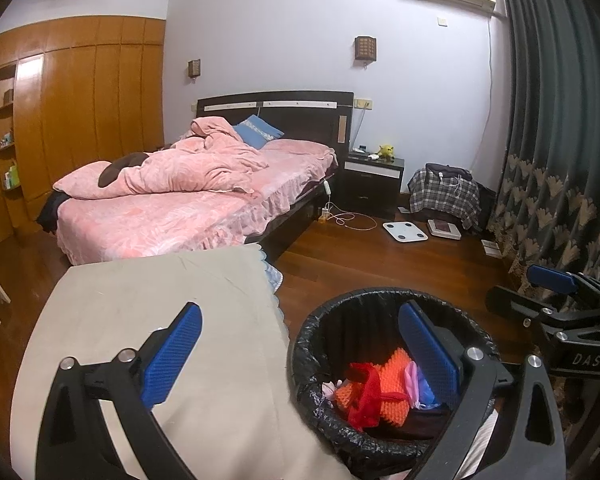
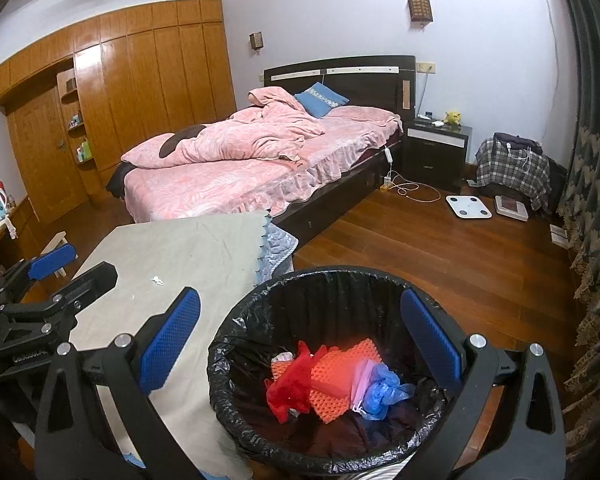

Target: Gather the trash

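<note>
2 spread tools (image 1: 300,354) (image 2: 300,338) above bin (image 2: 236,334)

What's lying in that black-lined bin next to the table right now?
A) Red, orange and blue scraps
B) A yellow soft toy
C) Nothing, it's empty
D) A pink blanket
A: in the right wrist view the bin holds a red scrap, an orange foam piece and a blue scrap, while both grippers, left and right, are open with nothing in them.
</note>
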A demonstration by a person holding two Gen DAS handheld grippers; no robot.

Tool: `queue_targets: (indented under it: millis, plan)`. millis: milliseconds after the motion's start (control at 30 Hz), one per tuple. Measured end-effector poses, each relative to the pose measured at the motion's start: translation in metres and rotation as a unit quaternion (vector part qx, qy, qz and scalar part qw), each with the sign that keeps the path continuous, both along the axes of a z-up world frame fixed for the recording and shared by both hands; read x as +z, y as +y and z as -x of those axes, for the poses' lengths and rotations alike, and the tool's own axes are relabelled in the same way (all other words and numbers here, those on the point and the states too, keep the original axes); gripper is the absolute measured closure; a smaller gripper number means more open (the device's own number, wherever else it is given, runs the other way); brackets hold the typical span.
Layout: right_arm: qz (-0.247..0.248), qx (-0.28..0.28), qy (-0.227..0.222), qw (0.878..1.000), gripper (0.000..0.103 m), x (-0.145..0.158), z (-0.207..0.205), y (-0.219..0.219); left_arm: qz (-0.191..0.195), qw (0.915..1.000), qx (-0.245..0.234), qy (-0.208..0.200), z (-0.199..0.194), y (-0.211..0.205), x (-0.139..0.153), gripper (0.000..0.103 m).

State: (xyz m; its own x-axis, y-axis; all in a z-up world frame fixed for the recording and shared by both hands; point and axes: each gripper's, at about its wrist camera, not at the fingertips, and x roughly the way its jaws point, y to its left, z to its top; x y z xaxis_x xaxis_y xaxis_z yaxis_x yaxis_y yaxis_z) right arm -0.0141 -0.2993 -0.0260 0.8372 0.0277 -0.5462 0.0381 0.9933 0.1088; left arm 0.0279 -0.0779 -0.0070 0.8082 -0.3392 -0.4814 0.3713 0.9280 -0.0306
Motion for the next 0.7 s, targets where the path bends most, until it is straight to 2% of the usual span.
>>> queue_targets:
  millis: [700]
  plan:
    - [0.001,0.001,-0.001,1.0,0.005,0.0002,-0.0005,0.0025,-0.002,1.0,0.003,-0.003,-0.0015,0.0039,0.0053,0.006]
